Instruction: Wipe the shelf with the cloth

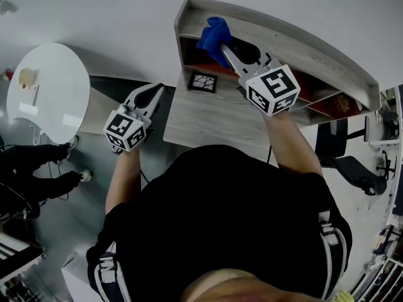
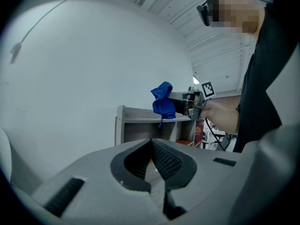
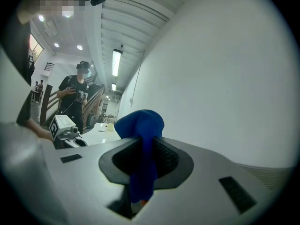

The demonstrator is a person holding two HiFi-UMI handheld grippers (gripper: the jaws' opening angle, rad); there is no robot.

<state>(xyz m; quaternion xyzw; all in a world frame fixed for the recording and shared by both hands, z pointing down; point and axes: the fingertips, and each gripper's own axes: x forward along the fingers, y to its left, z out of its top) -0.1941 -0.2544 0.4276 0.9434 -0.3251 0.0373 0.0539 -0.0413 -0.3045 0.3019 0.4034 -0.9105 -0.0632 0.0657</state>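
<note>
Grey shelf [image 1: 315,58] against a white wall [image 1: 126,11] lies beneath the right gripper [image 1: 228,50], which clamps the blue cloth [image 1: 213,35]; the left gripper [image 1: 150,98] is closed, empty. The right gripper view alone shows a bystander [image 3: 77,95].

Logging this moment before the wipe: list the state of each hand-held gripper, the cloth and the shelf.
shelf: upright, open compartments.
cloth: bunched, clamped, over the shelf's top.
right hand-held gripper: shut on the cloth.
left hand-held gripper: shut, empty, left of the shelf.
</note>
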